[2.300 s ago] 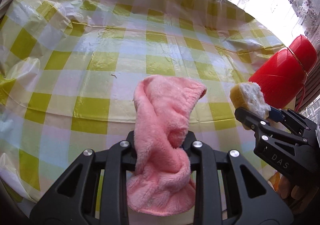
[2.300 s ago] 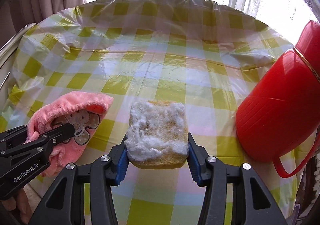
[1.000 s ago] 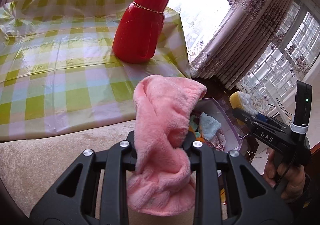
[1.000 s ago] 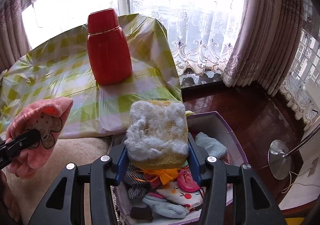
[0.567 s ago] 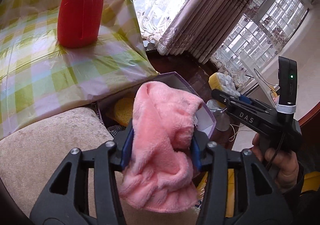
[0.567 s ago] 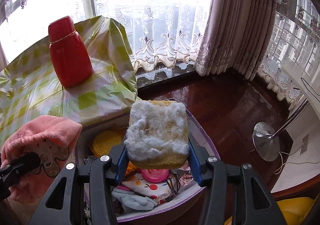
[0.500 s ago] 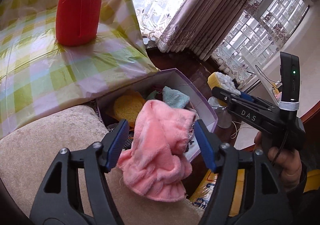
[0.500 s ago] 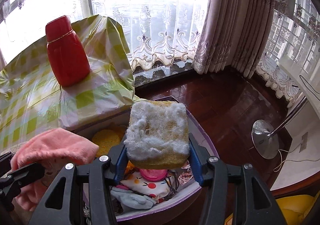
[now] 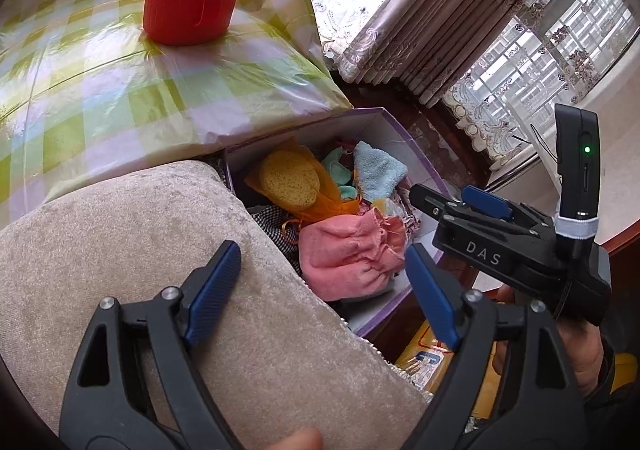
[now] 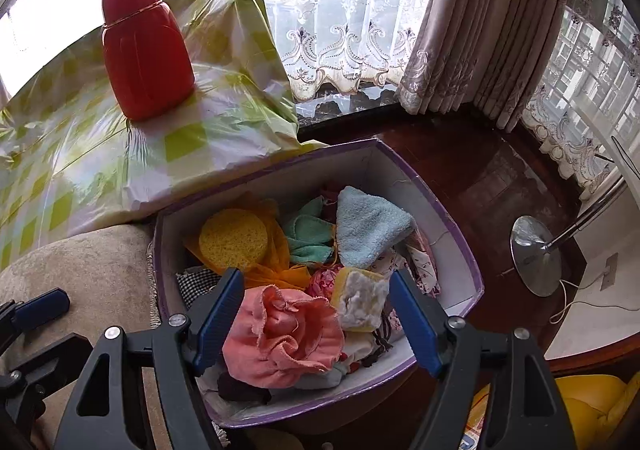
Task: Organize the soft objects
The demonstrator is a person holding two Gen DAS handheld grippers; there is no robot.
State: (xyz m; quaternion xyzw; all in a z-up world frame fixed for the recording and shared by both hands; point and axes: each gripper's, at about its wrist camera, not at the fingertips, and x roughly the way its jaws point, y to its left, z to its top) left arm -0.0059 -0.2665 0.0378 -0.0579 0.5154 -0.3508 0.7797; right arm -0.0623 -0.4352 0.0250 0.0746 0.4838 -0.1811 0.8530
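1. the left gripper (image 9: 320, 290) and right gripper (image 10: 316, 314) are both spreading wide, jaws just opening, nothing pinched.
2. the pink towel (image 10: 284, 338) and scrubbing sponge (image 10: 360, 302) are lying in the purple-rimmed box (image 10: 456, 226); lifting straight up is avoiding snags.
3. the beige cushion (image 9: 140, 242) and checked tablecloth (image 9: 120, 82) are crowding the box's left side.

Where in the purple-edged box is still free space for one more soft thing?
The box is crowded: pink cloth, sponge, round yellow sponge, blue towel. A bare patch shows at the right wall, beside the patterned fabric. The checked tablecloth is freer.
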